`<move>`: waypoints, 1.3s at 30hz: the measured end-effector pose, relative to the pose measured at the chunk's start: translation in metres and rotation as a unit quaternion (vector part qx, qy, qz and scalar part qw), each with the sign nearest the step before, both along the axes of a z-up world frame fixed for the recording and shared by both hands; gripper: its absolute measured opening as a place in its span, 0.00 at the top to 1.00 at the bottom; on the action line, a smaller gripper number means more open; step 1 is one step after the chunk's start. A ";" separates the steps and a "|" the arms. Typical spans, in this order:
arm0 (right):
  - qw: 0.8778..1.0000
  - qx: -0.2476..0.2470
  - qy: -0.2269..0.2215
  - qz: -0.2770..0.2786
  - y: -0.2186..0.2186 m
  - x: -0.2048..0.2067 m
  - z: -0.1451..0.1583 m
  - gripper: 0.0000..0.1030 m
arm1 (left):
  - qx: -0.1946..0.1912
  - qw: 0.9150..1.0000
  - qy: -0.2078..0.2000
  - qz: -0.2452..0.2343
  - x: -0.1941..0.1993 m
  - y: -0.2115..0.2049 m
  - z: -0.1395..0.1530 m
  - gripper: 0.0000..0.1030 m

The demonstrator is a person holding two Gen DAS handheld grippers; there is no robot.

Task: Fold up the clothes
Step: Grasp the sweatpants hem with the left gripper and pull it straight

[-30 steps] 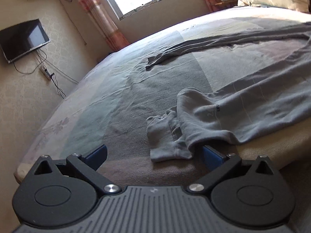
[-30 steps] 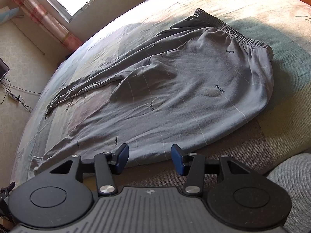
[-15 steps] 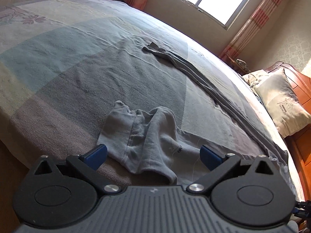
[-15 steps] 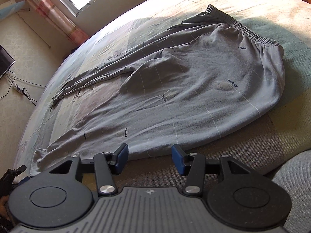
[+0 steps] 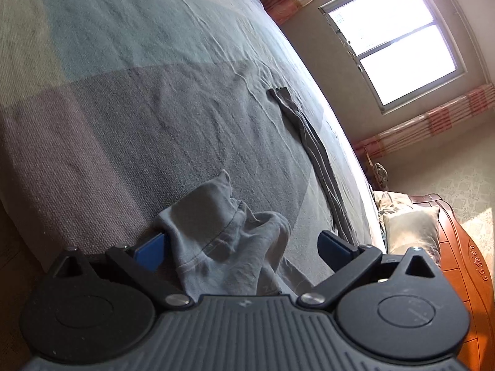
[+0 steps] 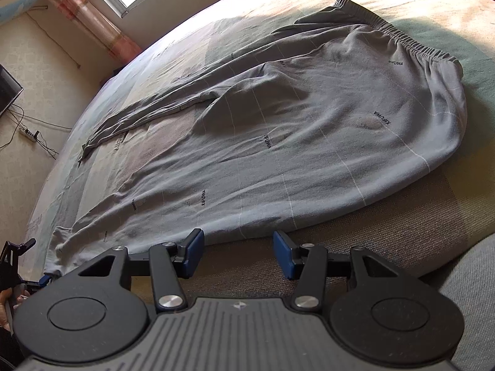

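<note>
Left gripper lines up on trouser cuff, nothing gripped yet.
Left gripper (image 5: 241,247) has rolled and closed in over the last second; jaws wide, released, bunched cuff (image 5: 222,235) now between them, at 12 o'clock. Right gripper (image 6: 236,252) unchanged, half open, empty, just short of the grey trousers (image 6: 294,142) spread on the bed (image 6: 386,247) at 12 o'clock. Likely next: clamp the cuff to start the fold.
</note>
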State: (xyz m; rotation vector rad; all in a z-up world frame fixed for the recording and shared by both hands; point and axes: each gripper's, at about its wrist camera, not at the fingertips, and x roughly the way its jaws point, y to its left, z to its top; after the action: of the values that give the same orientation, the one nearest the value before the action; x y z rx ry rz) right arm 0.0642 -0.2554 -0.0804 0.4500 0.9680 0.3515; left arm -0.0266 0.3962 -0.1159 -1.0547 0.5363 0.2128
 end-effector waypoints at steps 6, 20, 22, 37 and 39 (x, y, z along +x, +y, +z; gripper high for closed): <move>1.000 0.007 0.000 -0.006 -0.004 -0.001 -0.002 0.46 | -0.014 0.999 -0.024 0.025 -0.010 0.003 -0.008 0.15; 1.000 0.021 -0.006 -0.016 -0.012 -0.006 -0.002 0.46 | 0.200 0.971 0.116 0.063 -0.010 -0.040 0.031 0.95; 1.000 0.021 -0.007 -0.021 -0.015 -0.006 -0.002 0.46 | 0.239 0.963 0.102 0.075 -0.016 -0.045 0.045 0.95; 1.000 0.009 -0.008 -0.012 -0.007 -0.004 0.001 0.42 | 0.387 0.910 0.140 0.046 -0.013 -0.067 0.063 0.54; 1.000 0.001 -0.011 -0.002 -0.001 -0.004 0.003 0.42 | 0.411 0.904 0.119 -0.008 -0.001 -0.084 0.060 0.51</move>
State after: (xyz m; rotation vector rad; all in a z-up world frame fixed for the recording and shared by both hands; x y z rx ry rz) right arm 0.0606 -0.2563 -0.0772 0.4495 0.9446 0.3526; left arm -0.0272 0.3123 -0.0555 -0.1958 0.5933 0.5059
